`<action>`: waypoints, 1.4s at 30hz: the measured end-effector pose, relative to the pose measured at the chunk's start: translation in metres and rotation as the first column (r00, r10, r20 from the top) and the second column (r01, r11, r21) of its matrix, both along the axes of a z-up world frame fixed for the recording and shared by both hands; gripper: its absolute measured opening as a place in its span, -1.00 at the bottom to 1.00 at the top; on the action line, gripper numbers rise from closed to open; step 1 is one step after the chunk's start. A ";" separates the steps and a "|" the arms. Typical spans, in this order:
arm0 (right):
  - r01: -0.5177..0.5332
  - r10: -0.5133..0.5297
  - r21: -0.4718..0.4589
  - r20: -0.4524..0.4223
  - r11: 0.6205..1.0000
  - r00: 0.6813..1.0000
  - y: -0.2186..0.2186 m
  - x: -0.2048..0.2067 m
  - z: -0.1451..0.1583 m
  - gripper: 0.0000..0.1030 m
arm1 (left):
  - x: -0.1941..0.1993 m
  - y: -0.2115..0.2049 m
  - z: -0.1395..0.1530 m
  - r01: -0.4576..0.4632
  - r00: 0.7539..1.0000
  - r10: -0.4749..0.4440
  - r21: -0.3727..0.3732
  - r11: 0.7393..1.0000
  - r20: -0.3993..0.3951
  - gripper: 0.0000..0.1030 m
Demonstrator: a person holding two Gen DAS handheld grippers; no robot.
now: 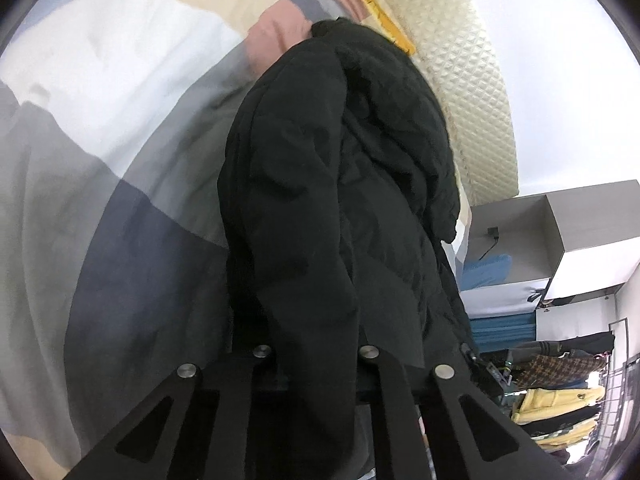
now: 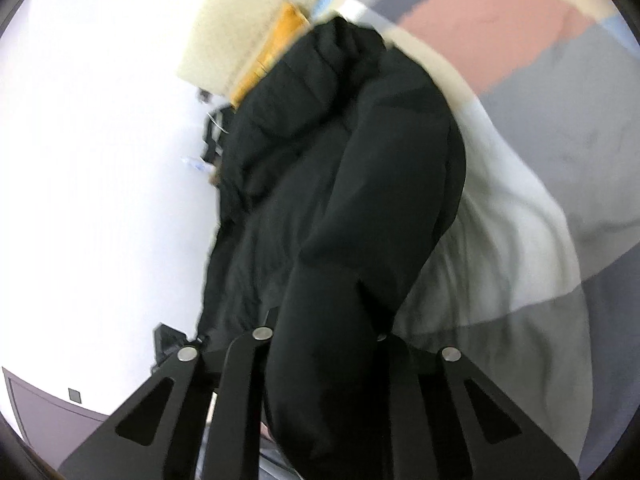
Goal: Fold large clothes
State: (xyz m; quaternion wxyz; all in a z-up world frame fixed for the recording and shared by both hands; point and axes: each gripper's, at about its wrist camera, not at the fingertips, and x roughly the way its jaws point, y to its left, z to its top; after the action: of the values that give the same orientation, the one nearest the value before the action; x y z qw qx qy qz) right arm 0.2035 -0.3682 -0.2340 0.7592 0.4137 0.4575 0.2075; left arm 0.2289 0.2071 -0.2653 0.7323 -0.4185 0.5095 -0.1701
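Across the middle of both views your black puffer jacket (image 1: 340, 184) hangs bunched and fills most of the frame, so your fingertips are buried: in the left wrist view the fabric drapes right over the left gripper (image 1: 316, 360), and only its black linkage arms and silver pivots show at the bottom. I can't tell how wide its jaws stand, though cloth runs between the arms. Same story on your right: the jacket (image 2: 340, 200) swallows the right gripper (image 2: 320, 344), tips hidden, opening unreadable, and that view is smeared with blur. Behind the jacket lies a patchwork bedsheet (image 1: 120, 120) in white, grey and pink. At the right edge of the left view, a cream quilted headboard (image 1: 472, 92) curves down toward a clothes rack (image 1: 560, 380), partly cut off.
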 end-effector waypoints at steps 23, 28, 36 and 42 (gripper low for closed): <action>0.053 -0.087 0.133 0.263 0.990 0.961 -0.017 -0.089 0.114 -0.84 | -0.120 0.038 0.147 -0.108 0.976 0.109 -0.015 0.994 0.191 -0.92; 0.048 -0.098 0.164 0.310 0.985 0.946 -0.023 -0.136 0.139 -0.84 | -0.168 0.043 0.172 -0.104 0.970 0.103 -0.005 0.995 0.222 -0.92; 0.039 -0.099 0.169 0.363 0.985 0.927 -0.038 -0.212 0.171 -0.84 | -0.246 0.038 0.220 -0.081 0.954 0.070 0.027 0.996 0.293 -0.92; 0.079 -0.145 0.187 0.373 0.979 0.916 -0.052 -0.239 0.187 -0.84 | -0.276 0.033 0.246 -0.058 0.943 0.044 0.034 0.998 0.330 -0.92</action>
State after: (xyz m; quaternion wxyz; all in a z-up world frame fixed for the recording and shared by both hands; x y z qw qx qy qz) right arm -0.0360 -0.4200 -0.0474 0.8071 0.4533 0.2559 0.2785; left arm -0.0469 0.2403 -0.0191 0.8201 -0.3814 0.3725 -0.2077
